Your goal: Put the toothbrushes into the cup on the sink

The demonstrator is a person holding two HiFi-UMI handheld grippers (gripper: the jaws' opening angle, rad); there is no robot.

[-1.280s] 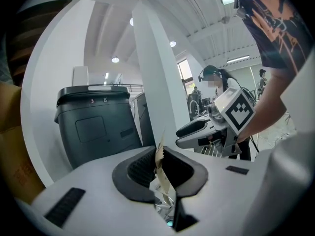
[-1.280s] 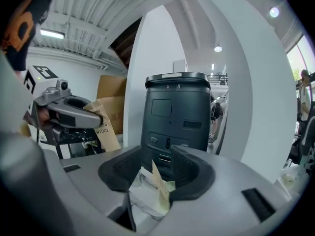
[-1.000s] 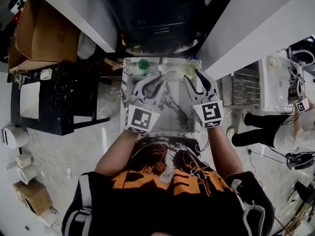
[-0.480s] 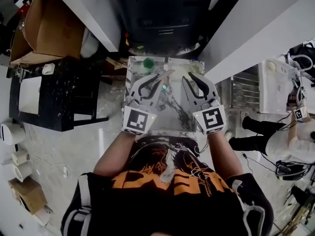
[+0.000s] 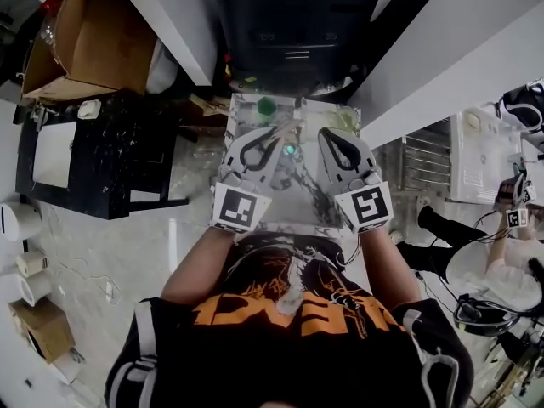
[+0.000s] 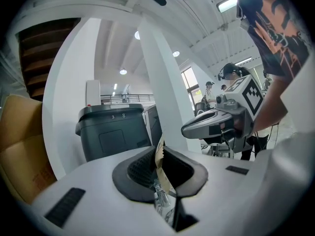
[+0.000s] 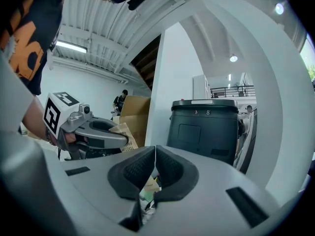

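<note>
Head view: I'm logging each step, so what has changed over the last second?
The right gripper has just closed its jaws. They stood wide apart a second ago and now meet, with nothing showing between them. The left gripper stays clamped on the toothbrush pack, and both grippers still hover over the sink.

A toothbrush pack (image 6: 160,162) of brown card and clear blister, with a teal-green part seen inside, is gripped edge-on and upright in the tongs of the left gripper (image 5: 275,136) above the marbled sink (image 5: 297,202), at whose 11 o'clock rim a green cup (image 5: 267,106) is stood.
</note>
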